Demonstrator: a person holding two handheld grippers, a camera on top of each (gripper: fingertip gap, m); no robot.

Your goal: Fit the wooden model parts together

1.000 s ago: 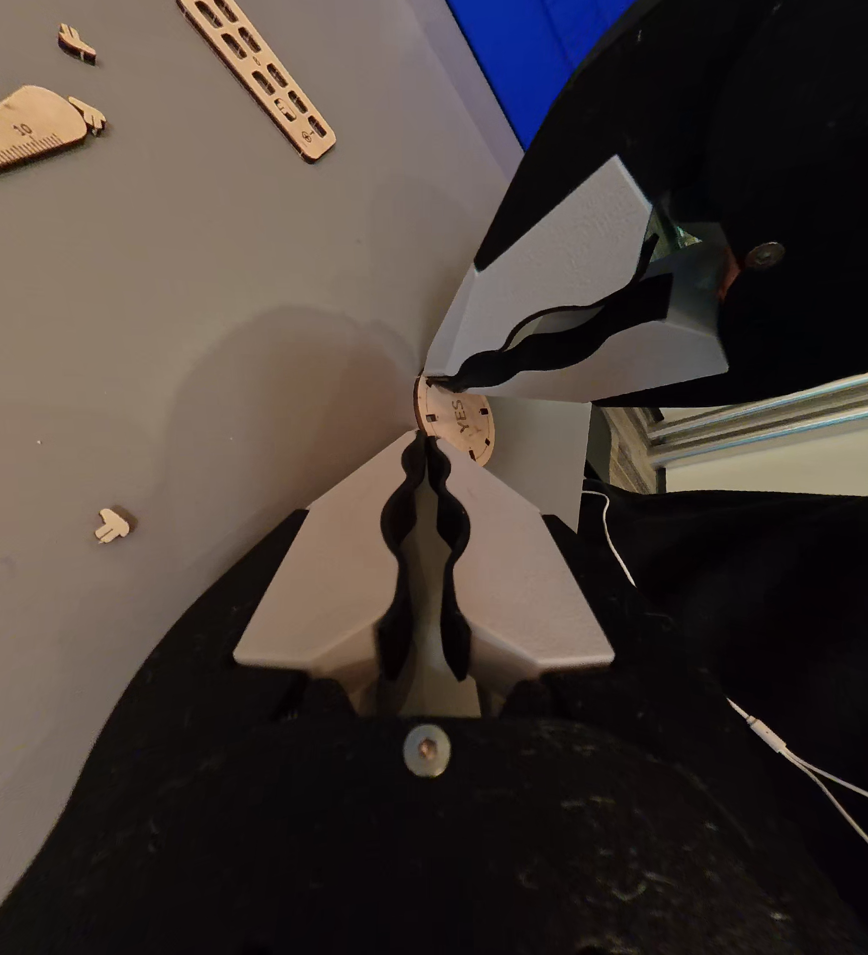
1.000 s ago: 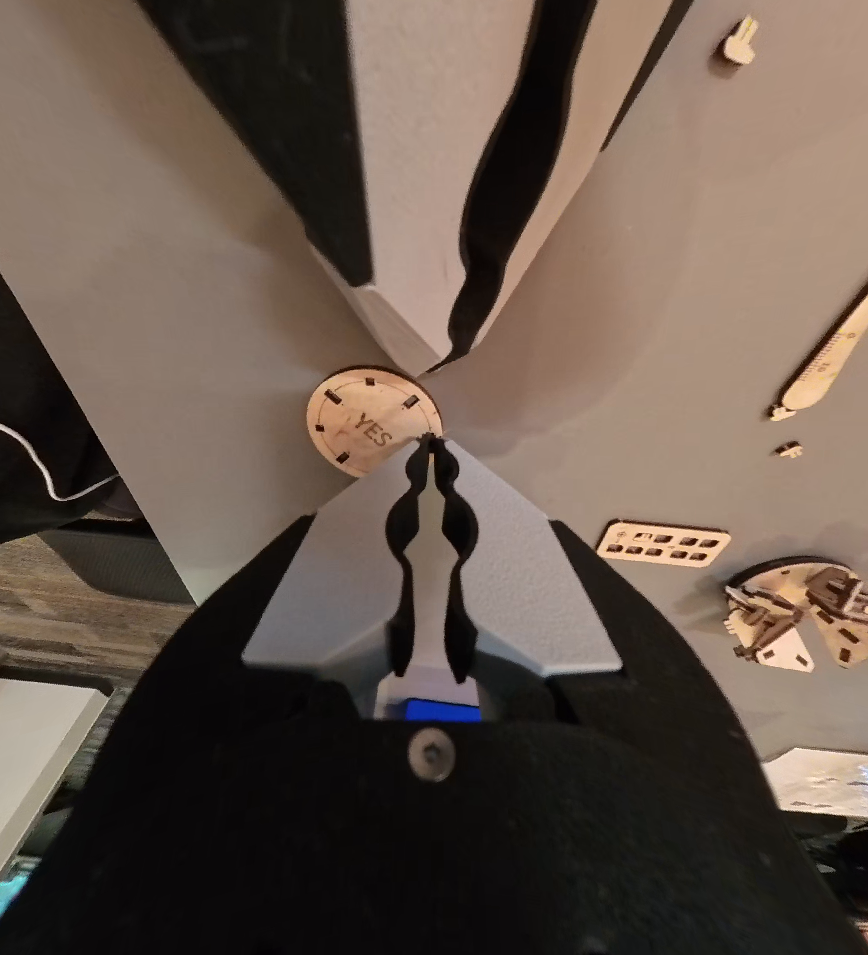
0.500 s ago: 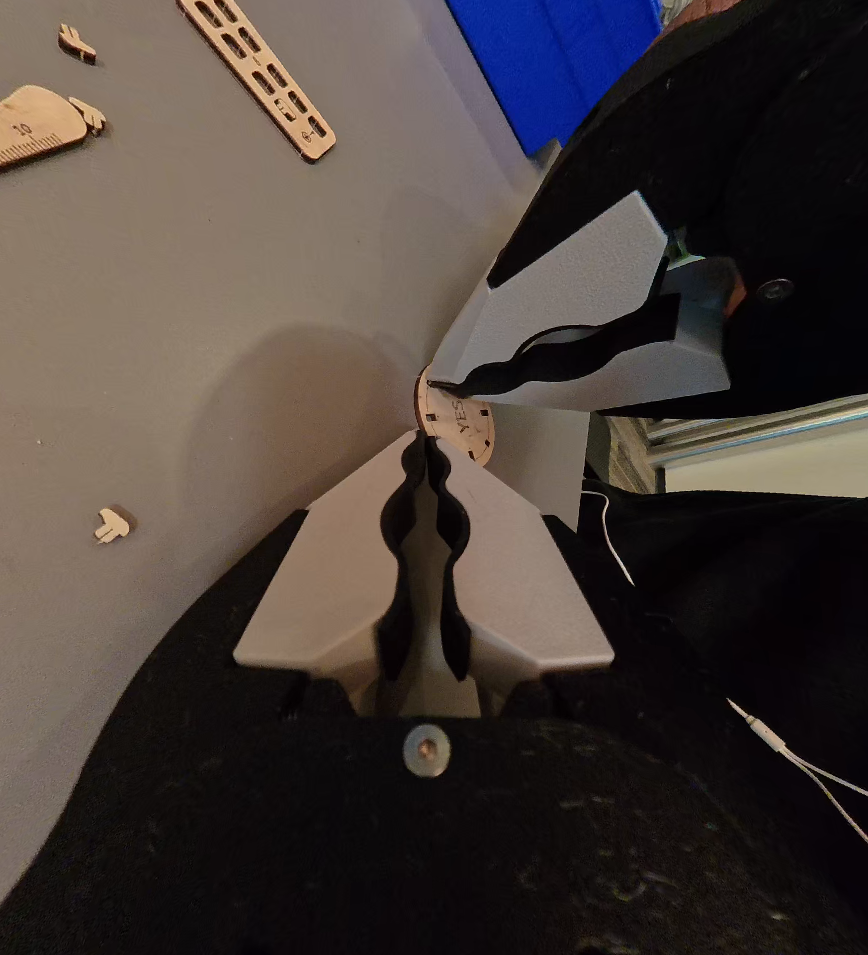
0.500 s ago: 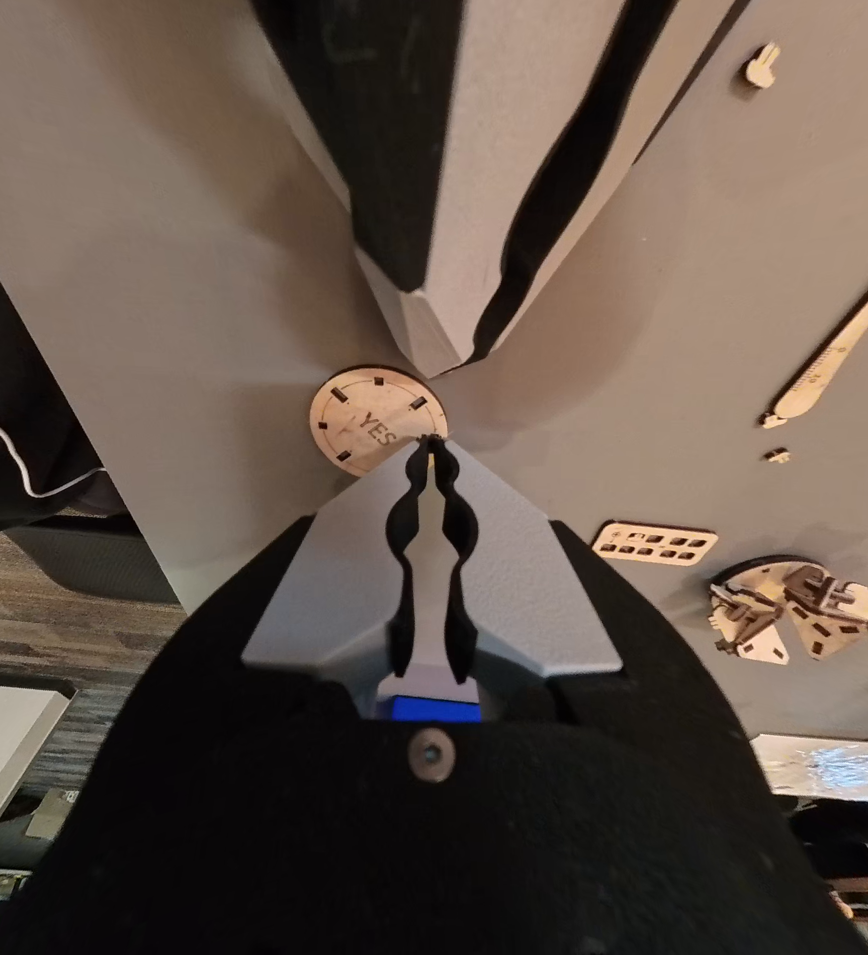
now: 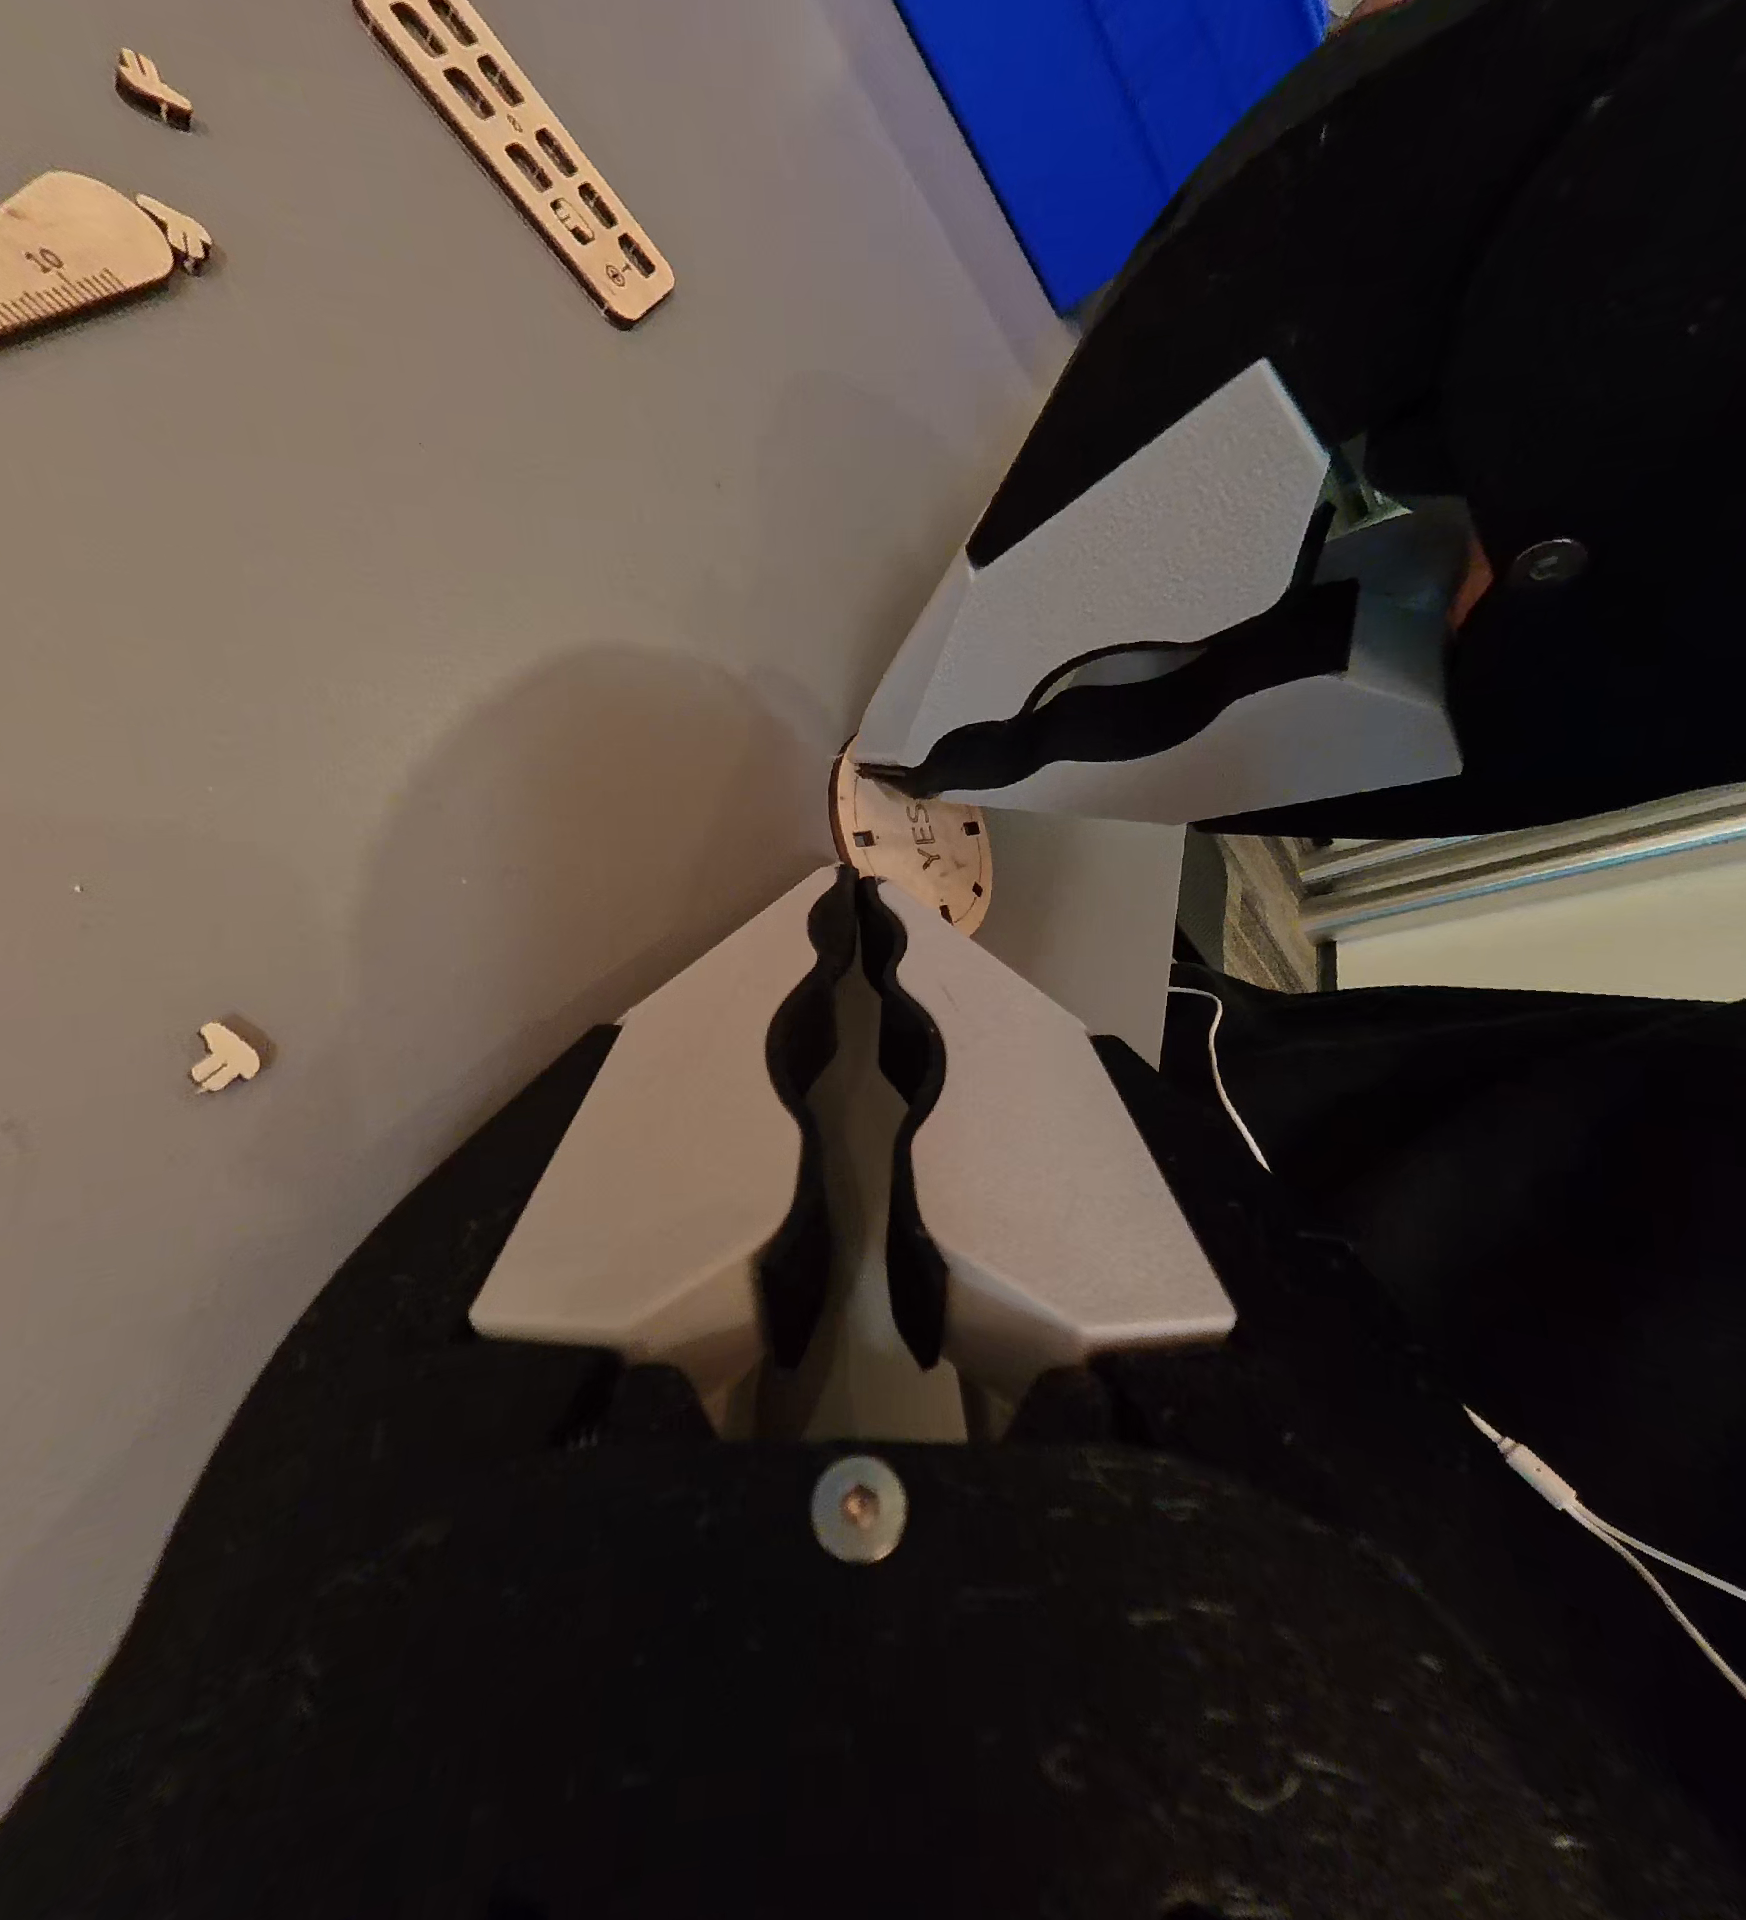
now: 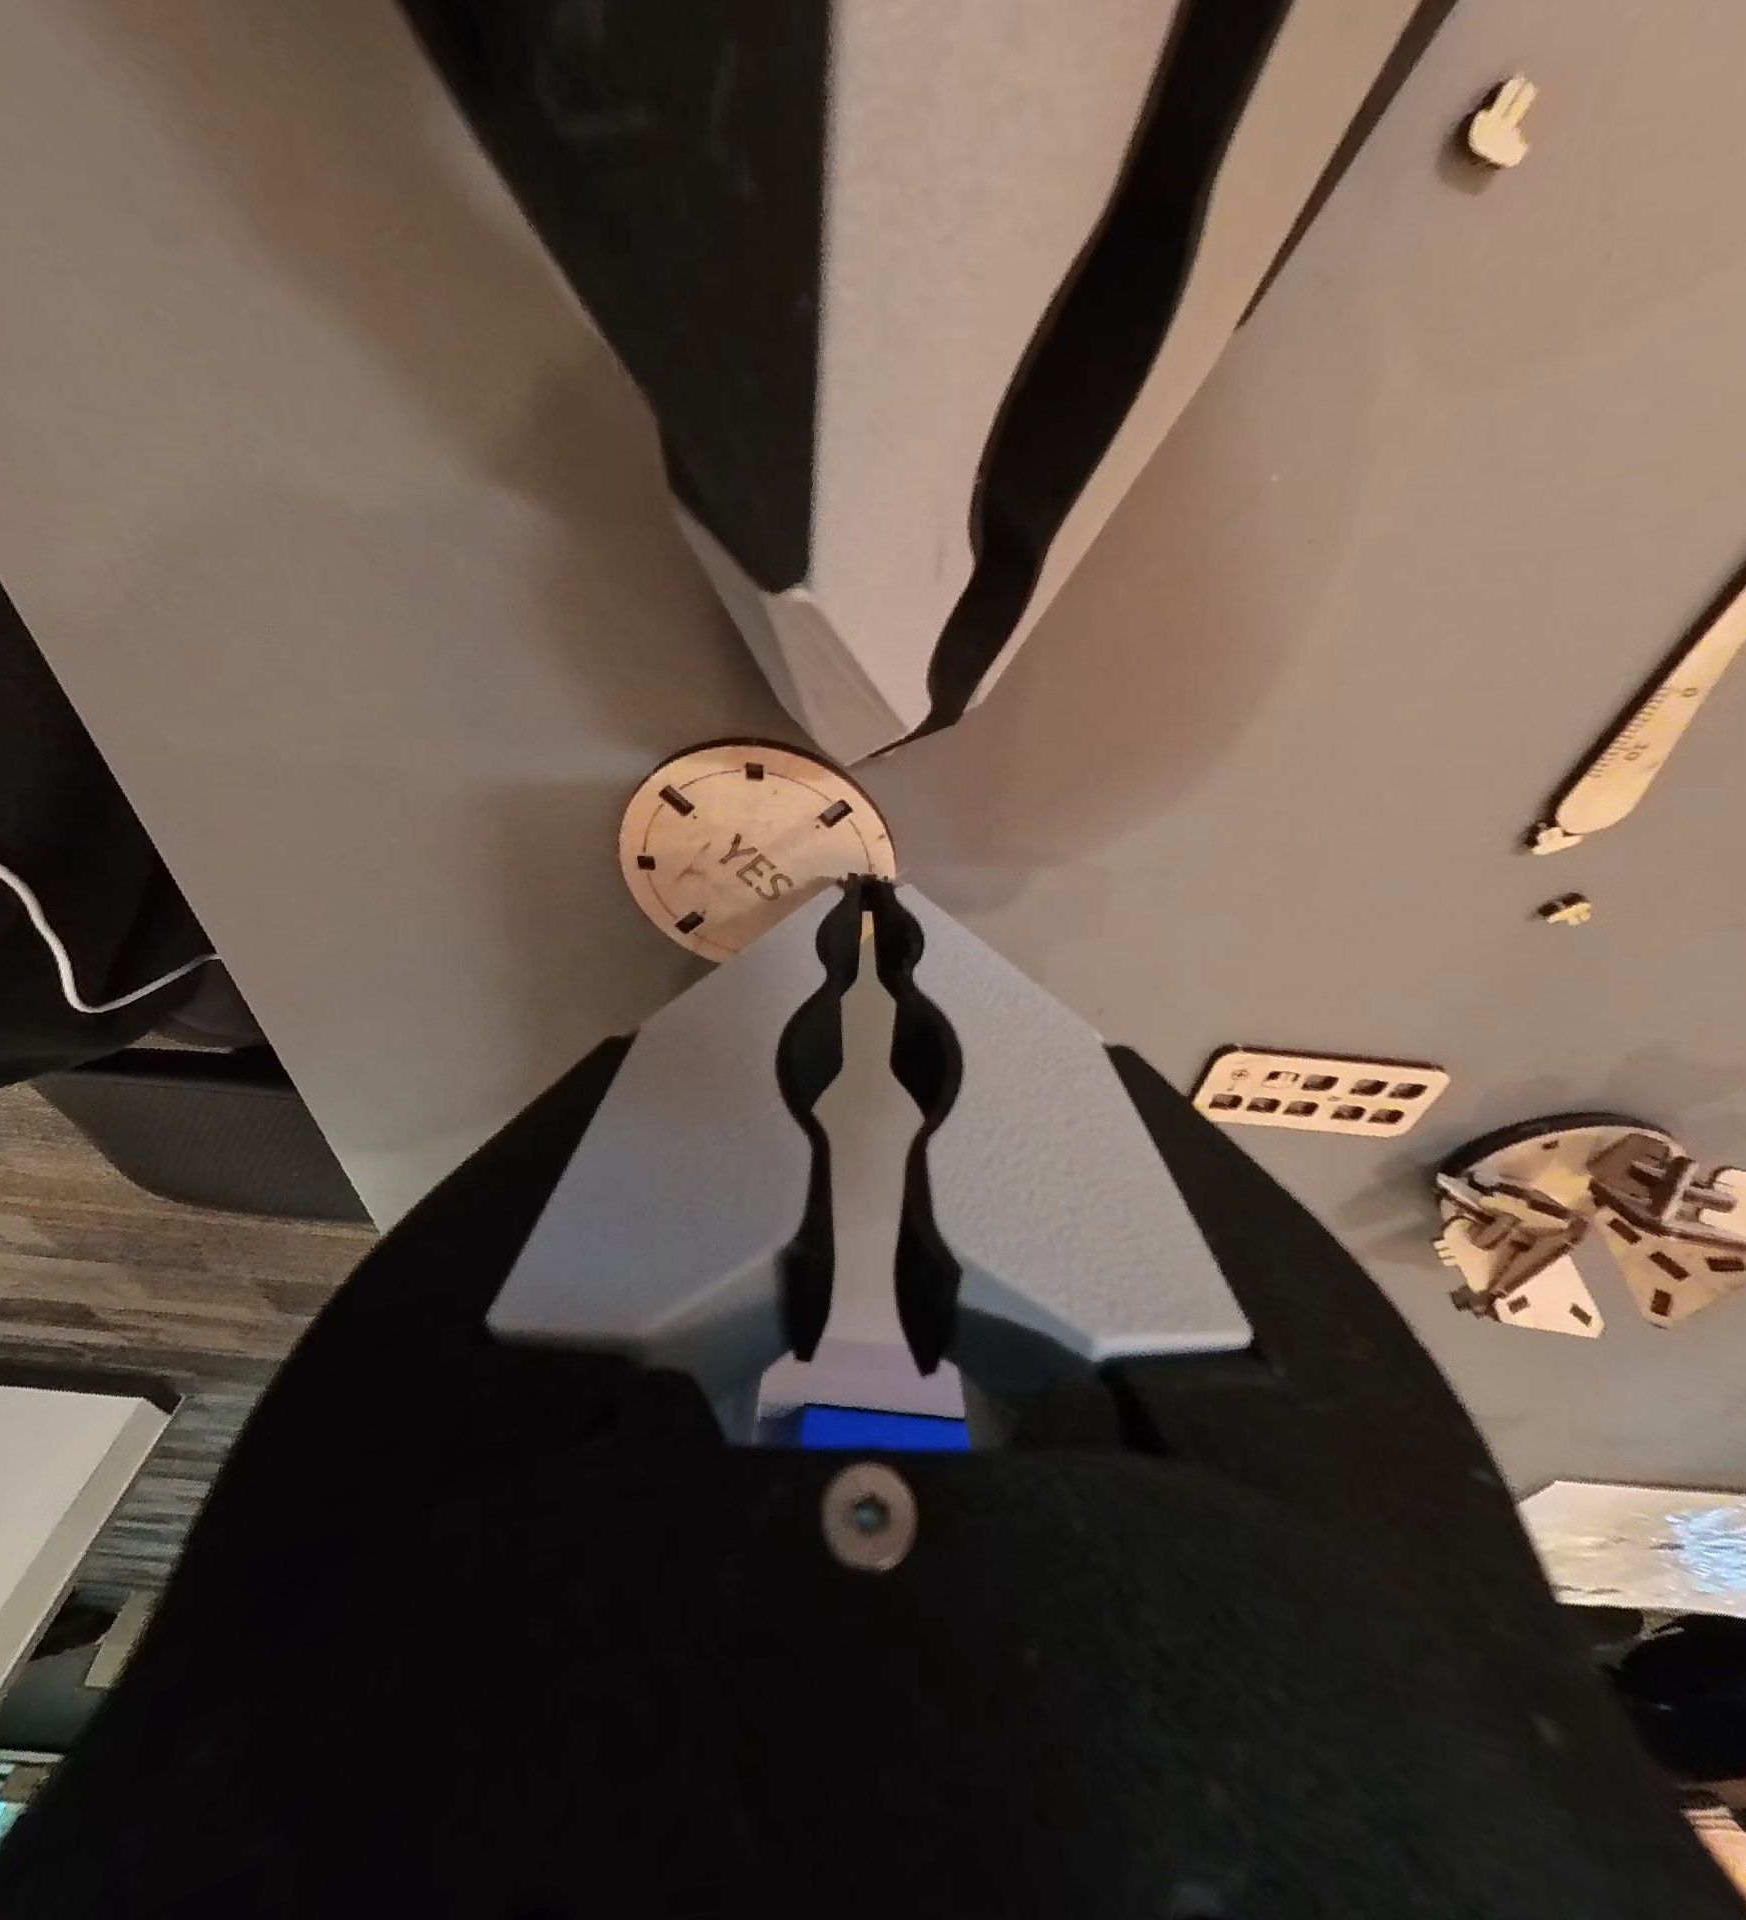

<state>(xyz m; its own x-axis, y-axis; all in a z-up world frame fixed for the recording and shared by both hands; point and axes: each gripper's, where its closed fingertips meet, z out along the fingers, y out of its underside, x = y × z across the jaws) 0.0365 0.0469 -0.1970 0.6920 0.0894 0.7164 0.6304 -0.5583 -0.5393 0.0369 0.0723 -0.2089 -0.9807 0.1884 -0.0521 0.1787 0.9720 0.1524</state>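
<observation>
The left wrist view alone takes in a blue object (image 5: 1108, 125) past the table's far edge at the upper right, a white cable (image 5: 1679, 1590) over dark cloth at the lower right, and a small wooden peg (image 5: 225, 1055) at the middle left. Only the right wrist view shows a partly built wooden assembly (image 6: 1607, 1226) at the right edge and a shiny sheet (image 6: 1679, 1548) below it. Both views show the slotted wooden strip (image 5: 516, 156) and the wooden piece marked with a scale (image 5: 38, 270).

The round wooden disc (image 6: 734, 842), engraved and cut with small slots, lies flat on the grey table (image 5: 381, 623) near its edge, at the centre of each frame. The left gripper (image 5: 856, 875) is closed, its black pads together, with the tips at the disc's rim. The right gripper (image 6: 864, 883) is closed too, its tips on the opposite side of the rim. Neither has the disc between its pads.

Compared with a second ago, the disc lies in the same place and both tongs are as tightly closed. In the left wrist view the right gripper sits a little lower and more of the blue object shows.
</observation>
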